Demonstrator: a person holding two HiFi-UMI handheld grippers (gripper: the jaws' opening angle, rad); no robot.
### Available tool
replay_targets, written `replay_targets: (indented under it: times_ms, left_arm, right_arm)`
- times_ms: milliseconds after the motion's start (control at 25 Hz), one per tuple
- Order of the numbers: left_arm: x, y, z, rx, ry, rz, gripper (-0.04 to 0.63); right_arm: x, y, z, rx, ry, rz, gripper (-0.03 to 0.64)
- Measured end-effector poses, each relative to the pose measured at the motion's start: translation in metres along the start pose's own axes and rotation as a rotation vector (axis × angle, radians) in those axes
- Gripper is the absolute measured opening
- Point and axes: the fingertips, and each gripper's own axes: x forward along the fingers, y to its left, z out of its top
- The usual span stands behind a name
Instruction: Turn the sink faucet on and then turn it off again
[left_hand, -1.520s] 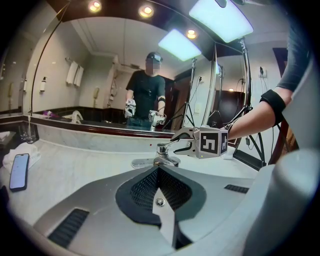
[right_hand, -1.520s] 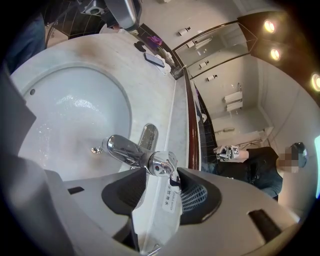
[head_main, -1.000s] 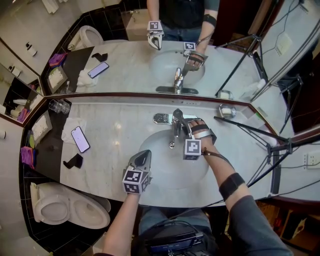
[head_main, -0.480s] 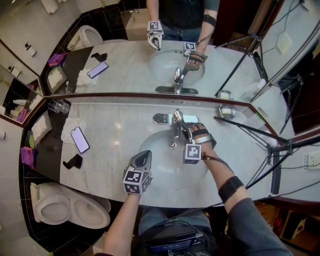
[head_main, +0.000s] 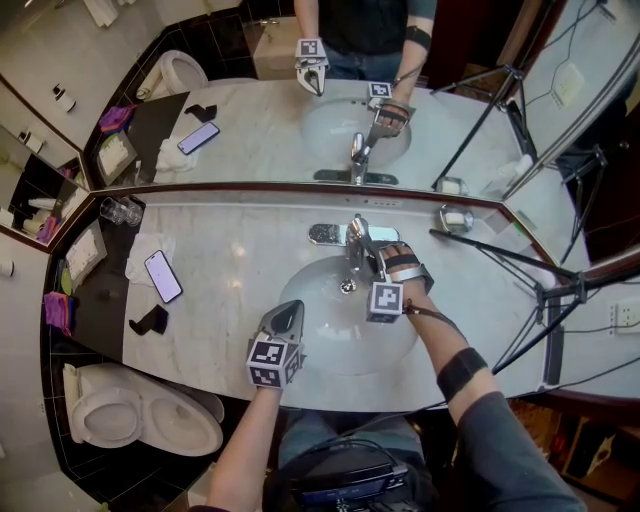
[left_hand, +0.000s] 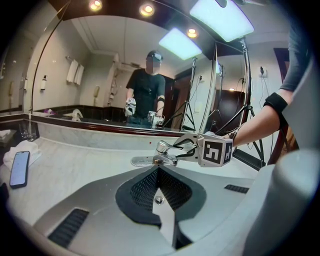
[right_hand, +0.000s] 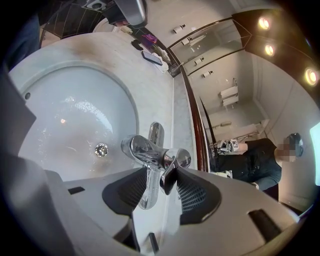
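at the sink's (head_main: 322, 332) back edge, right gripper (head_main: 370, 250) clasps faucet lever (right_hand: 167, 176).

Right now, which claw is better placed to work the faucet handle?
Right. The right claw is closed on the faucet handle; the left claw hangs shut over the sink's near edge, away from it.

Sunk into the desk (head_main: 230, 250), a sink basin (head_main: 322, 335). At its 12 o'clock, just before the mirror (head_main: 250, 140), the faucet (head_main: 350, 258), with the right gripper (head_main: 366, 244) at 1 o'clock beside it. Over the rim at 8 o'clock, the left gripper (head_main: 290, 306). Out at 9 o'clock, a phone (head_main: 163, 277) partly on a cloth (head_main: 140, 256). At 10, glasses (head_main: 120, 211) by the mirror. At 2, a small dish (head_main: 455, 218). At 8, below desk level, a toilet (head_main: 140, 415).
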Motion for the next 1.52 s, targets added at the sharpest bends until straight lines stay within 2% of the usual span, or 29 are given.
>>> replay_targets:
  times_ms: [80,240,640,1160,1360,1520]
  left_arm:
    - [-0.004,-0.001,0.001,0.003,-0.002,0.001,-0.012]
    - [-0.015,-0.002,0.004,0.013,-0.011,0.003,-0.012]
    - [-0.04,-0.006,0.022,0.049,-0.043,0.007,-0.012]
    - [-0.06,-0.017,0.049,0.11,-0.076,-0.007,-0.012]
    - [-0.065,-0.022,0.054,0.117,-0.086,-0.021,-0.012]
    - [-0.069,-0.023,0.053,0.121,-0.086,-0.028,-0.012]
  right_arm:
    - [-0.001,0.001,0.0,0.016,0.013,0.012,0.193]
    - [-0.012,0.003,0.005,0.126,0.024,0.038,0.193]
    - [-0.083,0.001,0.012,0.336,-0.017,-0.015,0.187]
    - [-0.171,-0.016,-0.009,0.71,-0.082,-0.112,0.066]
    - [-0.194,-0.01,-0.023,0.92,-0.103,-0.107,0.017]
    - [-0.205,0.002,-0.04,1.105,-0.121,-0.092,0.017]
